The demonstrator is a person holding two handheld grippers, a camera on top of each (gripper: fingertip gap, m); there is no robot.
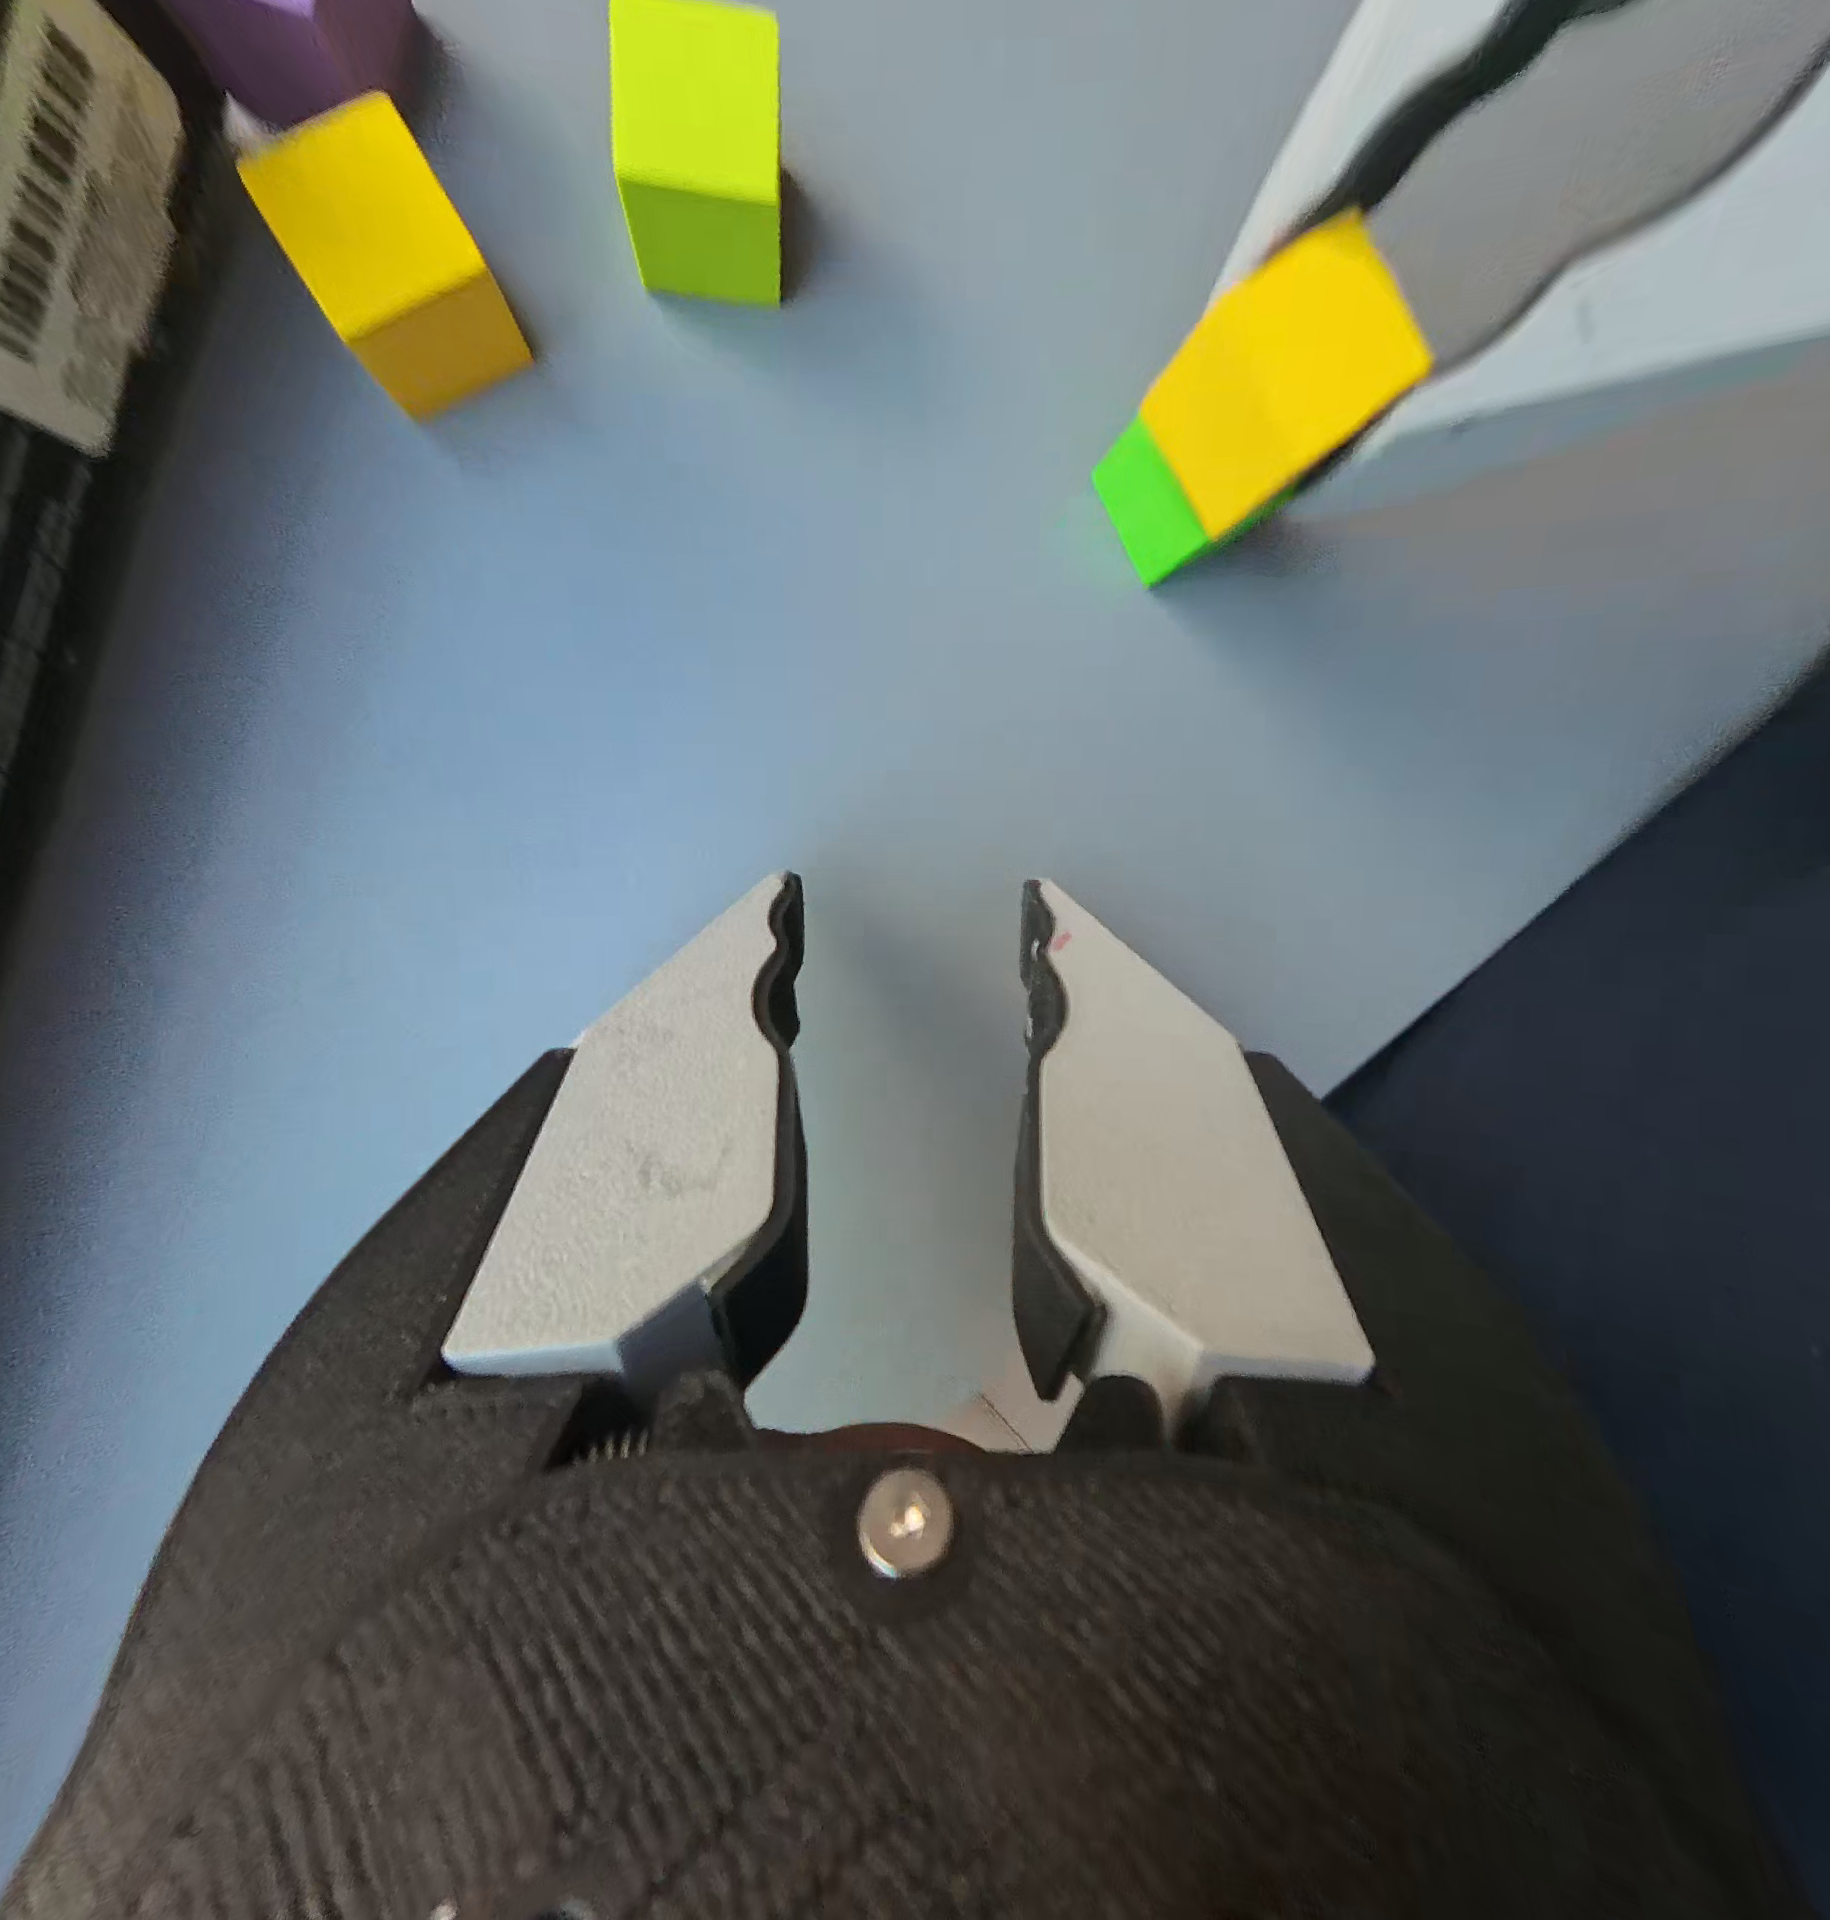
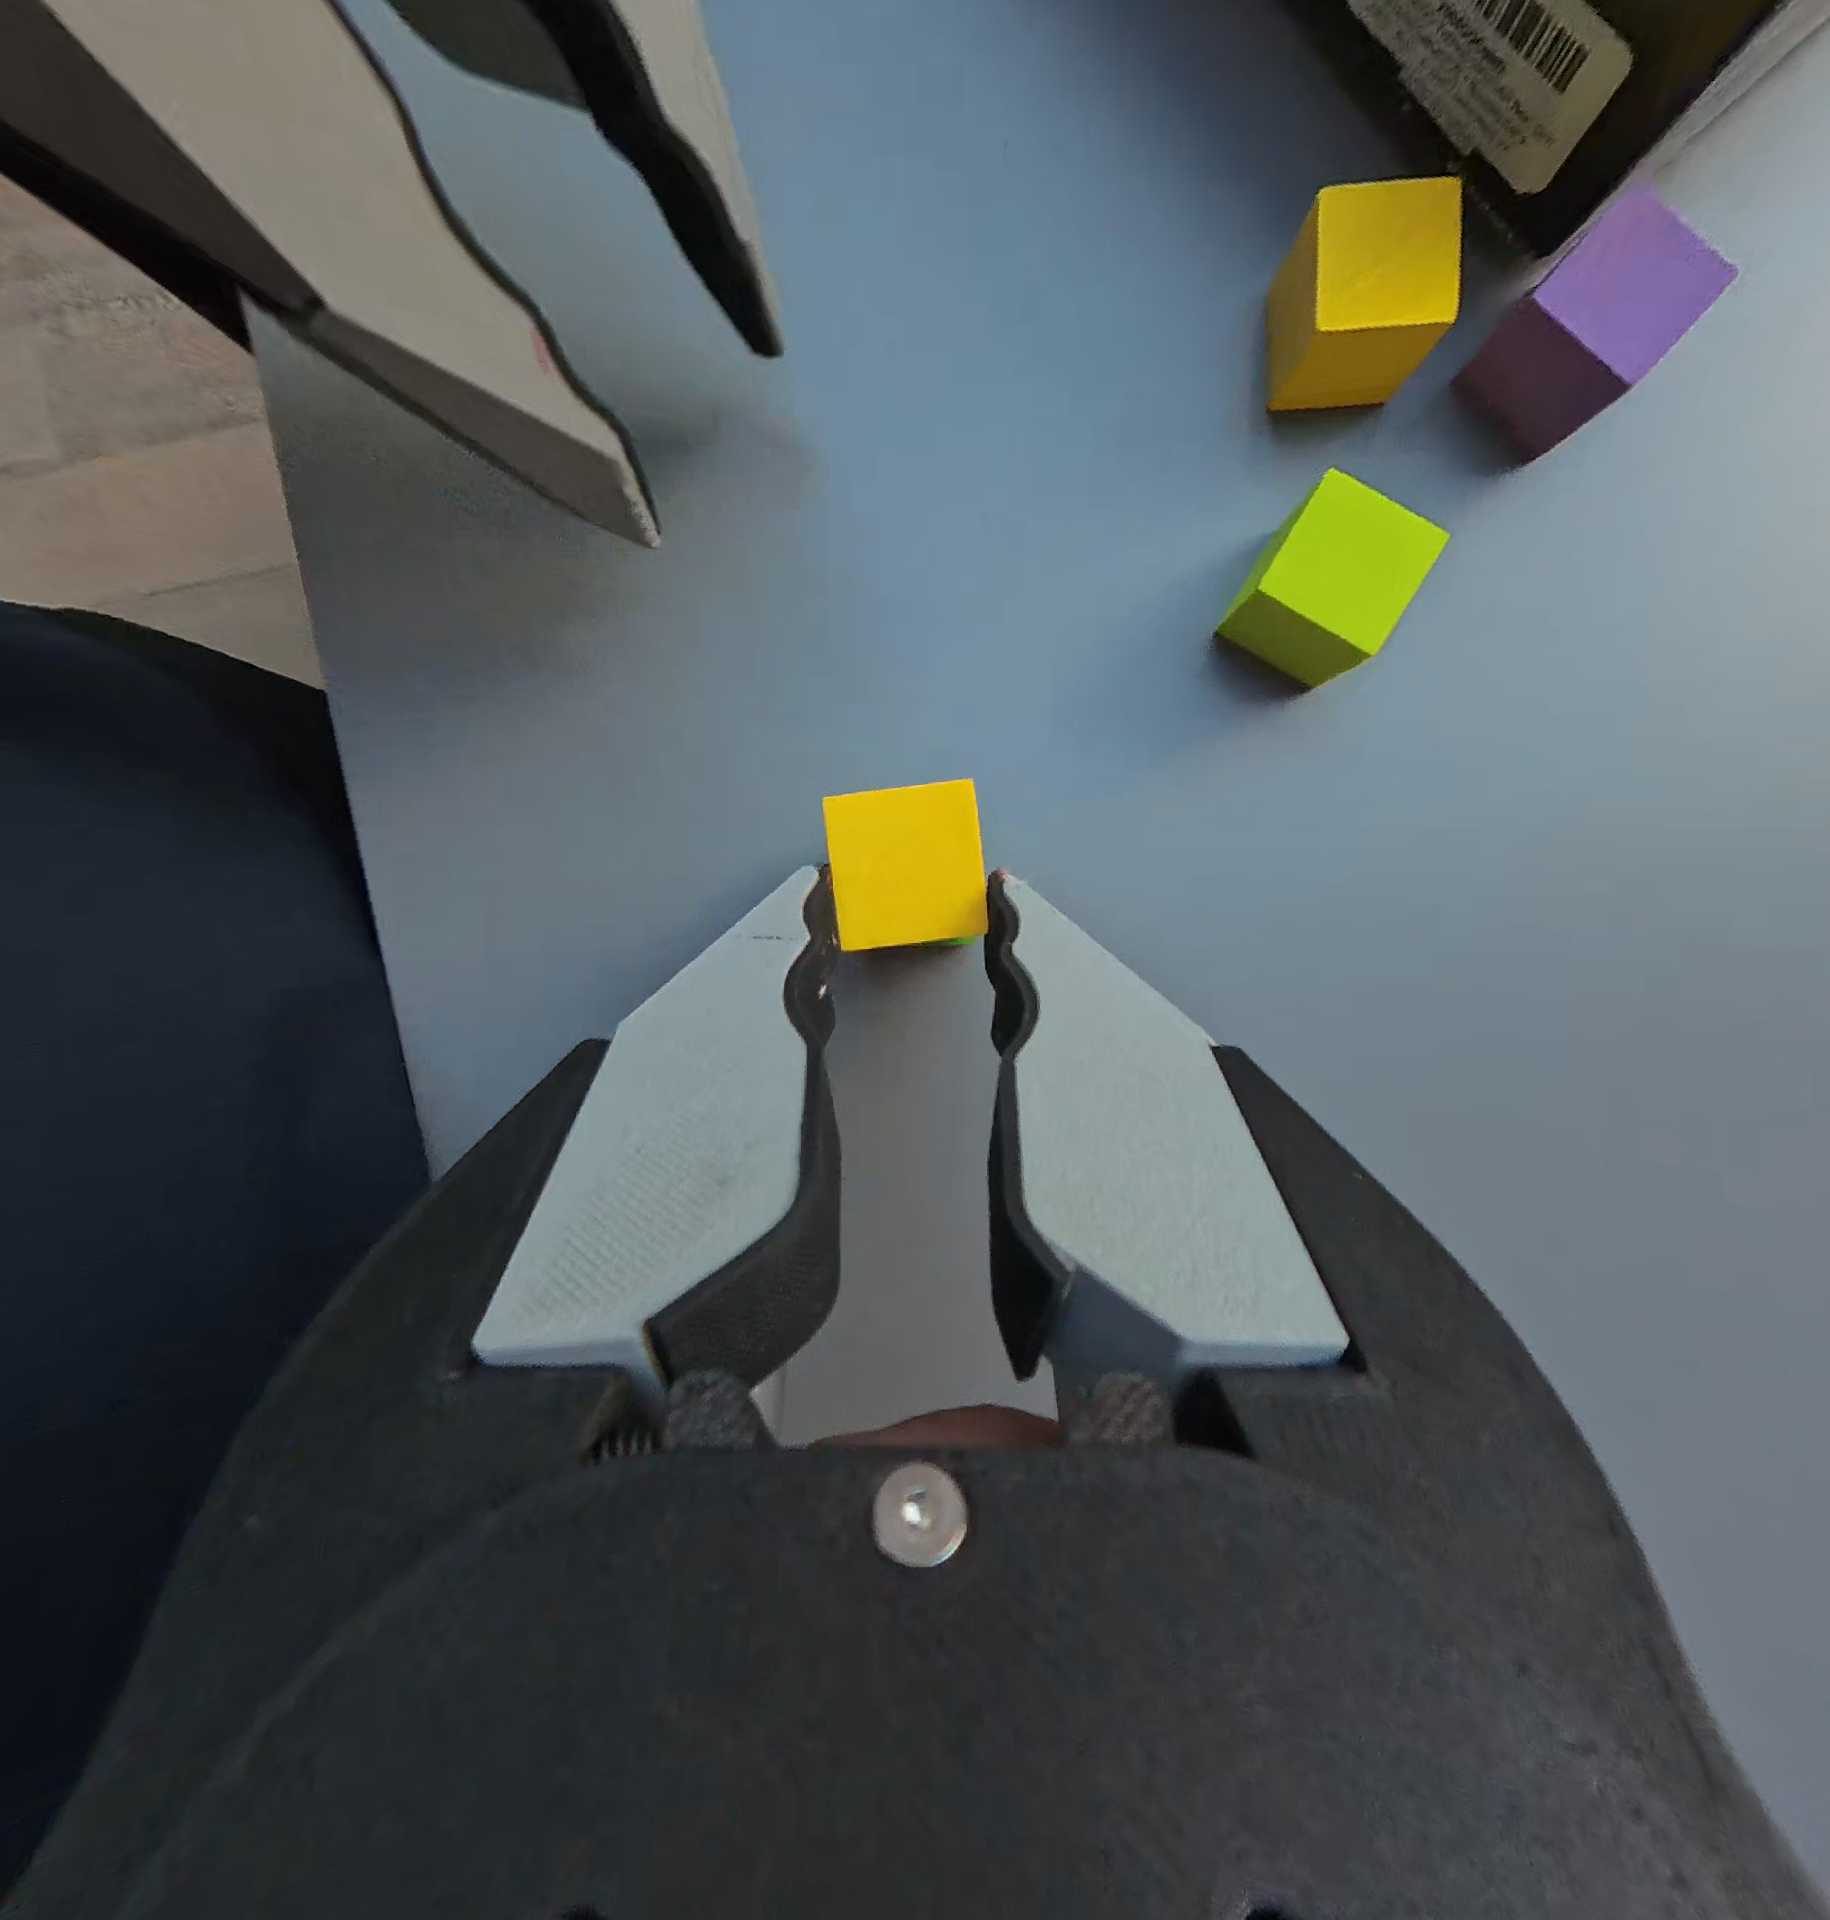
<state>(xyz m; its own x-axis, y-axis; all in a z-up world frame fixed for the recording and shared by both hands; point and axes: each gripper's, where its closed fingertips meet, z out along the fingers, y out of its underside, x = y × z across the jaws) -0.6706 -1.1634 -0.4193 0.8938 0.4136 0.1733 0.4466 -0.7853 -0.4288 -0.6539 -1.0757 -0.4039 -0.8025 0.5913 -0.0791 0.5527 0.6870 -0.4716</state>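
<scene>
The green block [image 1: 1150, 509] is mostly hidden — in the right wrist view only a thin sliver of it peeks out under the yellow block [image 2: 903, 862] that sits on top of it. The purple block [image 1: 298, 52] is cut off at the top edge of the left wrist view, and the black case [image 1: 17, 520] with its white sticker [image 1: 59, 208] is blurry and runs out of the picture.

There are five blocks on the blue table [image 1: 682, 675]: two yellow, one lime [image 2: 1332, 577], one purple, one green. The second yellow block [image 2: 1363, 296] stands just beside the purple one, with the lime one near them.

The right gripper [image 2: 906, 883] has its jaws part way closed on the stacked yellow block, with a black pad pressed on each side of it.

The left gripper [image 1: 911, 894] is open with nothing between its fingers — it hangs over bare table, well apart from the blocks.
</scene>
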